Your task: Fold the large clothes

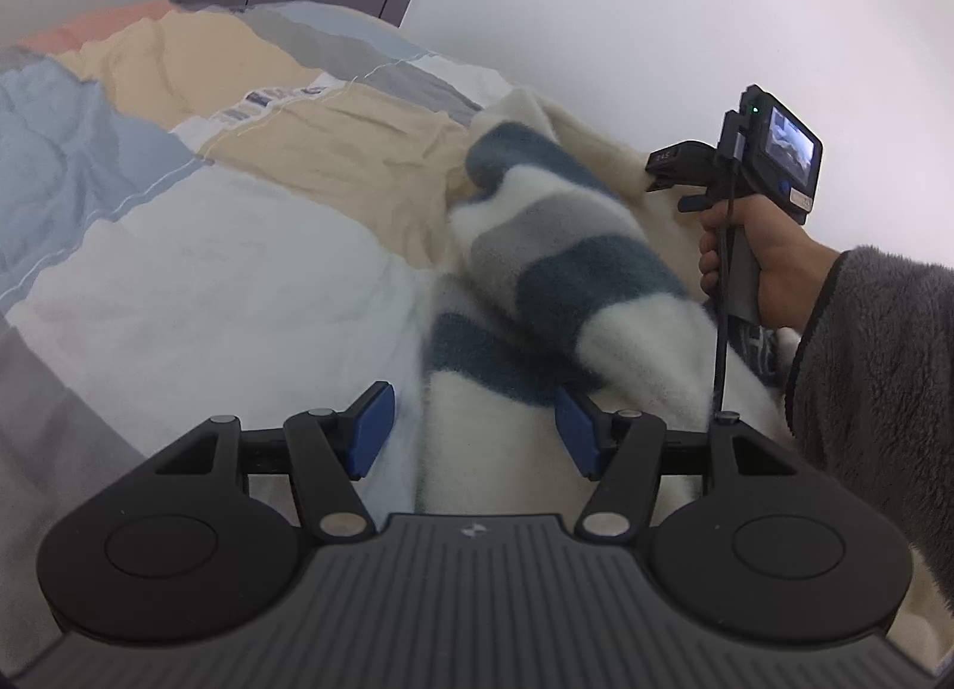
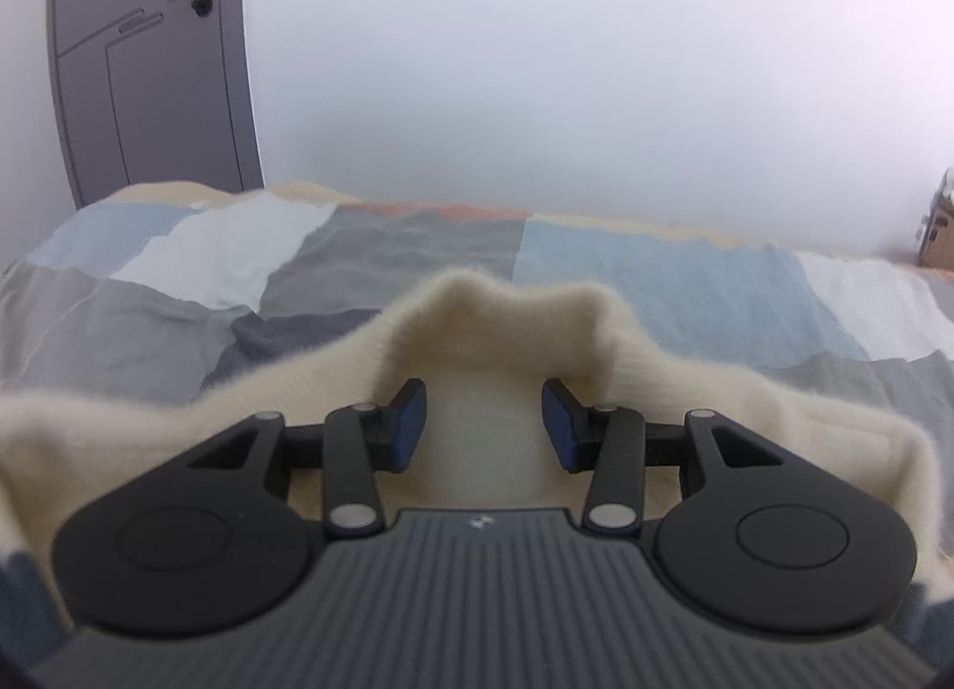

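While the sweater [image 1: 560, 272] lies on the quilt [image 1: 197, 272], both grippers hover with jaws apart.

Left wrist view: left gripper [image 1: 474, 433] spread over the striped edge, pinching nothing; a hand [image 1: 757, 266] holds the other tool.
Right wrist view: right gripper [image 2: 484, 424] part-spread over the cream collar [image 2: 507, 301], pads clear.

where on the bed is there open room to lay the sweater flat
Free: the pale patch of quilt left of the sweater, bordered by the tan panel behind and the left gripper in front. Also the far blue and grey panels beyond the collar. Crowded: the wall side, where the sweater is bunched by the right gripper.
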Tool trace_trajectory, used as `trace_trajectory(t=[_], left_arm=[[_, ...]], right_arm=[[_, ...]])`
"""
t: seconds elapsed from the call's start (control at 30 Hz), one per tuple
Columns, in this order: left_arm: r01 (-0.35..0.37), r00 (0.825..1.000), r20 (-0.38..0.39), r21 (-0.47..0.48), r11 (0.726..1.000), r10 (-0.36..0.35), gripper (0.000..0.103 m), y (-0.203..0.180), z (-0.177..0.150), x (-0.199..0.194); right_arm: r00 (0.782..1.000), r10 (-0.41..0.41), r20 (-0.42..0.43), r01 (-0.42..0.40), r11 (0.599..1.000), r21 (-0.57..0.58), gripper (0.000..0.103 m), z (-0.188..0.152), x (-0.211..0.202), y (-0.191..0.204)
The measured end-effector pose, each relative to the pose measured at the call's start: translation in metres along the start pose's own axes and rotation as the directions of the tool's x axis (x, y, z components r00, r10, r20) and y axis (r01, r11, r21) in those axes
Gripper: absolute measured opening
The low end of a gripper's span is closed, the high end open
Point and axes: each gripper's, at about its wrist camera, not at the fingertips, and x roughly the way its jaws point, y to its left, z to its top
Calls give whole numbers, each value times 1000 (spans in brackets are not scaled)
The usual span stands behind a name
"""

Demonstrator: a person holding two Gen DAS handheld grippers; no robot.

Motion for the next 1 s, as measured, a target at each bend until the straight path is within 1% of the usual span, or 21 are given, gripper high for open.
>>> trace_trajectory(t=[0.13,0.2,0.27,0.37,0.47,0.6,0.7,0.8,0.9,1.0], left_arm=[[0,1000,2,-1,1000,0,66,-1,1,3],[2,1000,0,-6,1000,-2,66,0,1,4],[4,1000,-3,-11,1000,-4,66,1,2,3],[8,1000,-11,-18,1000,-8,66,1,3,0],[21,999,-30,-21,1000,-21,66,2,6,-7],[48,997,-56,-73,996,-52,66,8,8,-19],[39,997,-64,-40,998,-42,66,2,6,-33],[55,995,-79,-52,997,-59,66,-2,1,-51],[82,990,-110,-90,993,-91,66,-3,-7,-73],[101,983,-141,-113,988,-116,66,-7,-19,-97]], right_arm=[[1000,30,-7,-30,1000,8,45,-6,-5,-6],[999,45,-5,-45,999,26,45,-9,-21,-15],[997,80,-6,-80,996,40,45,-8,-39,-24],[993,120,5,-120,992,39,45,-1,-81,-38],[988,153,26,-153,988,21,45,3,-139,-51],[981,187,50,-189,982,30,45,-5,-220,-72],[979,197,56,-200,979,43,45,-21,-278,-89],[983,178,43,-181,980,83,46,-43,-327,-103],[987,159,6,-158,978,138,46,-75,-369,-115],[986,156,-64,-143,974,177,46,-112,-401,-124]])
